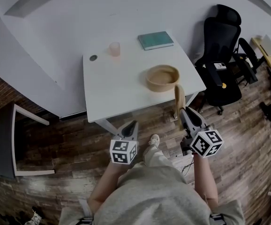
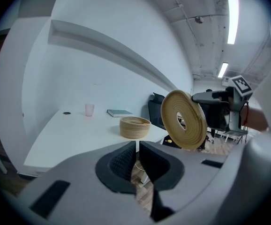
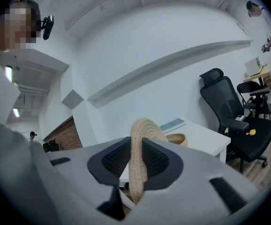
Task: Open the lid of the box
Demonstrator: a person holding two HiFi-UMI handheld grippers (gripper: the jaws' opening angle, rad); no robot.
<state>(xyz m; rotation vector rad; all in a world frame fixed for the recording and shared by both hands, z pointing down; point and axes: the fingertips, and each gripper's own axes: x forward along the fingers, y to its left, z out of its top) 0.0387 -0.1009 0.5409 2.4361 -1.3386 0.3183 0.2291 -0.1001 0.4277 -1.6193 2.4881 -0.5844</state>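
Clamping the lid (image 3: pixel 144 129), right claw (image 3: pixel 136 159) hangs beside white table (image 1: pixel 119 81); left claw (image 2: pixel 137 150) closed.

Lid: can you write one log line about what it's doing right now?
lid: off box, upright | right gripper: shut on lid | left gripper: shut, empty | box: open, on table

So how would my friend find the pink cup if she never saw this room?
Look at the white table by the wall. The pink cup stands near its far edge, between a small dark disc and a green book. It is the only pink thing there; the woven box is tan and wider.
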